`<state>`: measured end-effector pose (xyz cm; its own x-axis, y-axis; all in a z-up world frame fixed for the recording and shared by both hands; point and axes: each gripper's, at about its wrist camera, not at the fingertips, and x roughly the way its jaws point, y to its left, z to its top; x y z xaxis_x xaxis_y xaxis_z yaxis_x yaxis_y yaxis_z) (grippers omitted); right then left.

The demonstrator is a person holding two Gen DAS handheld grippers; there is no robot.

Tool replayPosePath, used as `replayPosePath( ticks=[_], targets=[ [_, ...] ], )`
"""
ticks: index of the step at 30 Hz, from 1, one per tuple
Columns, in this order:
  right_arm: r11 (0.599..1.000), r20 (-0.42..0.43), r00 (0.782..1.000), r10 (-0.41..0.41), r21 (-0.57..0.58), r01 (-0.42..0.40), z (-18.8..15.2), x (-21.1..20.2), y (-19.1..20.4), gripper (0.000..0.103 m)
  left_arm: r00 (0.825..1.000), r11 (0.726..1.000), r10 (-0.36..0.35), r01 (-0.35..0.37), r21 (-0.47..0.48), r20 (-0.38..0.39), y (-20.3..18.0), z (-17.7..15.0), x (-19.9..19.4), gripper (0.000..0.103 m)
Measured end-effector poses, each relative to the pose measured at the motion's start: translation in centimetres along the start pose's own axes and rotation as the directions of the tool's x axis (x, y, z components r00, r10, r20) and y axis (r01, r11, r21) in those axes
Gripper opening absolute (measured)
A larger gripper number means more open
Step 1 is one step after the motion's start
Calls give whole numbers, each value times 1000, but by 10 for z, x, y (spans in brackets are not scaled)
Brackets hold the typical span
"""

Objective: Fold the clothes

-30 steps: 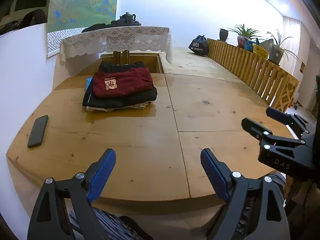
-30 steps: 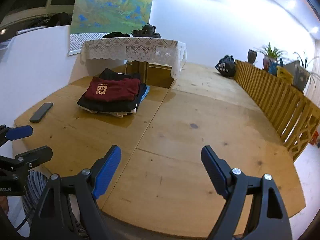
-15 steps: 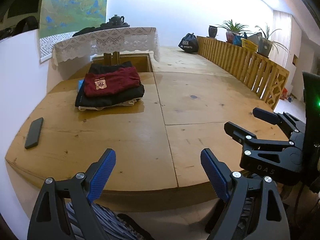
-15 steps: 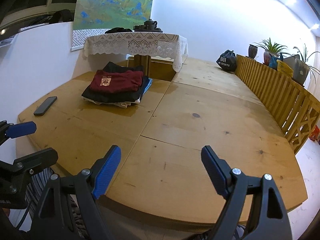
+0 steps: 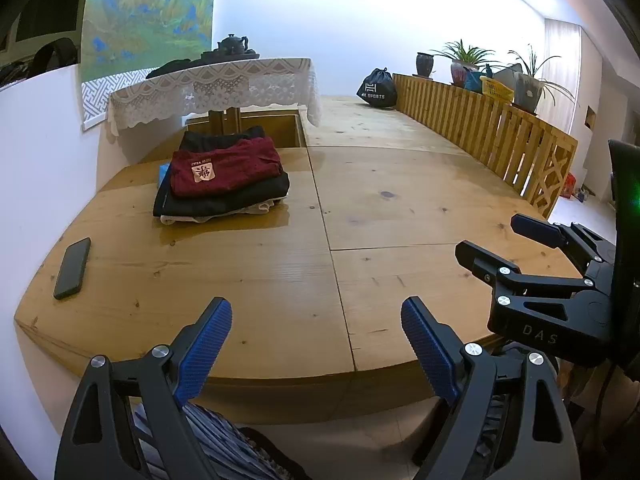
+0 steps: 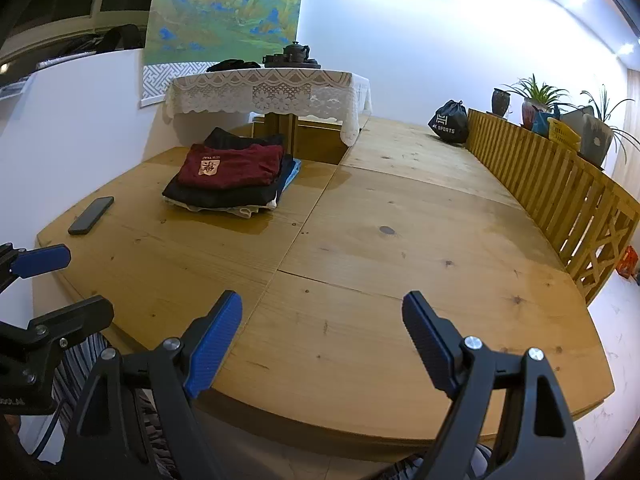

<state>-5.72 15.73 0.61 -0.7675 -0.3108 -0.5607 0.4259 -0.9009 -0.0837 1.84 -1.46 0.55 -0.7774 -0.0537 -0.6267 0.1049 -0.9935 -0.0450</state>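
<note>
A stack of folded clothes [image 5: 221, 184] [image 6: 230, 176] sits on the far left part of a wooden platform [image 5: 280, 280] [image 6: 380, 248]. On top lies a dark red garment [image 5: 224, 166] [image 6: 230, 166] folded flat, its pale square emblem facing up. Beneath it are black pieces [image 5: 216, 200] [image 6: 216, 196], a pale layer [image 5: 256, 210] [image 6: 240, 211] at the bottom, and a sliver of light blue fabric [image 5: 162, 172] [image 6: 294, 170] showing at one edge

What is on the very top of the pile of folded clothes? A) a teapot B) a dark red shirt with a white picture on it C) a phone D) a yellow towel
B: a dark red shirt with a white logo lies on top of the pile of folded clothes.
</note>
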Motion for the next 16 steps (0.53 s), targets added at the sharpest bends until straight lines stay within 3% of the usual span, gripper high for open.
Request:
replayPosePath(
  ticks=[16],
  targets=[
    [1000, -13, 1000, 2, 2, -2, -1, 4, -1, 82, 1000, 1000, 2, -2, 0, 3, 0, 0, 1, 86]
  ],
)
